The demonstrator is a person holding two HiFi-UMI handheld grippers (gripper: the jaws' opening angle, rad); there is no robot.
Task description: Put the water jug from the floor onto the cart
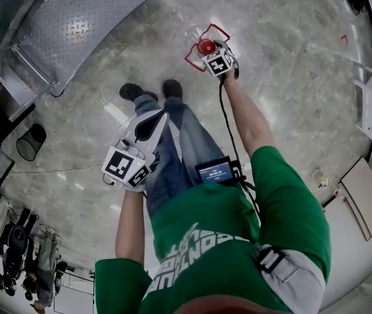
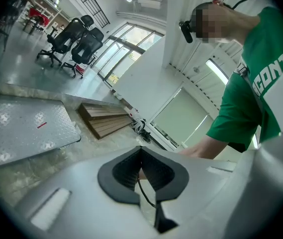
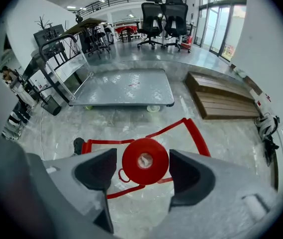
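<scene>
**A:** Ribbed metal along the left edge, is that the cart?

**B:** Yes. Right of it, the left gripper hangs by the person's thigh, jaws together and empty.

**A:** And the water jug?

**B:** It stands on the floor inside a red tape square, apart from the cart. Only its round red cap shows from above.

**A:** The right arm?

**B:** It reaches down, with the right gripper aimed steeply at the floor. Its jaws are spread wide either side of the cap, not touching it.

We count one water jug, one cart, two office chairs, one wooden platform, one black bin, and two grippers: left gripper, right gripper.
</scene>
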